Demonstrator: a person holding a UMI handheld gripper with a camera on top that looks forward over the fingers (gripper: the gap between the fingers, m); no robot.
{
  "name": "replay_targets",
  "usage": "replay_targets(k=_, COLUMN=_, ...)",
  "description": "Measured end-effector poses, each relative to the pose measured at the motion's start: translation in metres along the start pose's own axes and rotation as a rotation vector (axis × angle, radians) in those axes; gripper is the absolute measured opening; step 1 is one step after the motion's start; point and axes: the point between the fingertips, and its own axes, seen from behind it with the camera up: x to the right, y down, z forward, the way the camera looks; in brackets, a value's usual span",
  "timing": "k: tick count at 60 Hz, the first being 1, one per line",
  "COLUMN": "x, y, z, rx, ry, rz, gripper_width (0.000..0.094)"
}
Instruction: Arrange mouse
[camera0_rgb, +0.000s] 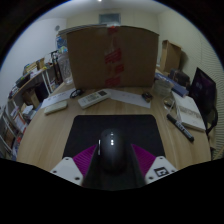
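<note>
Fingers (84, 156) of the gripper (112, 160) flank the mouse (111, 146), pads seemingly pressing both its sides, so it looks gripped for placing. It sits low over the mat (80, 130) near the desk's (45, 135) front edge. Beyond, a keyboard (95, 98) and cardboard box (110, 55) occupy the far edge.

Gripper (112, 160) level, pointing forward over the desk (60, 125), low near its front edge. Two fingers (72, 170) spread apart, one on each side. Magenta pads (85, 158) face inward. Mouse (111, 148) stands between the fingers; both pads look close against its sides, but firm pressing contact cannot be told. No hand or sleeve seen.
</note>
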Motion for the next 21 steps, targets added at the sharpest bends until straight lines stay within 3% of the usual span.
replay_targets(k=2, x=0.001, y=0.000, z=-0.008, rx=-0.006, ry=-0.012, rz=-0.001, gripper_width=0.0803)
replay_targets(k=4, x=0.002, y=-0.004, z=-0.017, rx=-0.002, ry=-0.023, rz=-0.016, gripper_width=0.0861)
replay_targets(k=15, x=0.018, y=-0.007, z=-0.101, rx=0.012, ry=-0.096, rz=0.026, gripper_width=0.0836)
replay_targets(k=21, x=0.048, y=-0.002, z=-0.143, rx=0.025, ry=-0.089, rz=0.066, gripper_width=0.0843)
